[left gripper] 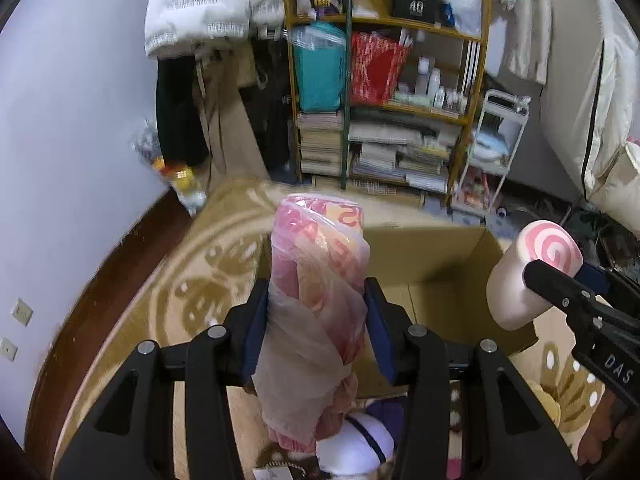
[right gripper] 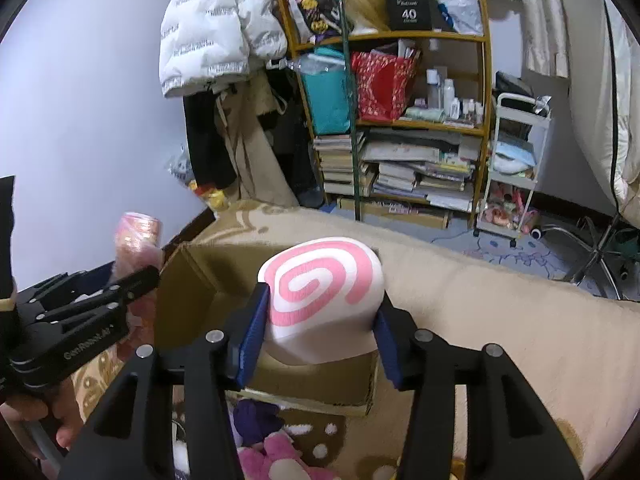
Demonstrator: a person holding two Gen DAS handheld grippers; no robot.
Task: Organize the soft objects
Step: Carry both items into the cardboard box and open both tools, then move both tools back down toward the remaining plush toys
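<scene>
My left gripper [left gripper: 316,312] is shut on a pink and orange rolled soft bundle in clear plastic [left gripper: 318,280], held upright above the near left part of an open cardboard box [left gripper: 432,256]. My right gripper [right gripper: 320,316] is shut on a white plush cushion with a pink spiral [right gripper: 320,288], held over the same box [right gripper: 192,280]. The cushion also shows at the right of the left wrist view [left gripper: 532,268], and the bundle at the left of the right wrist view [right gripper: 138,236].
The box stands on a beige patterned blanket [left gripper: 208,264]. Plush toys lie in front of it: a white and purple one [left gripper: 360,440] and a pink one [right gripper: 276,456]. A cluttered wooden shelf [left gripper: 384,100], a white trolley [left gripper: 496,148] and hanging clothes stand behind.
</scene>
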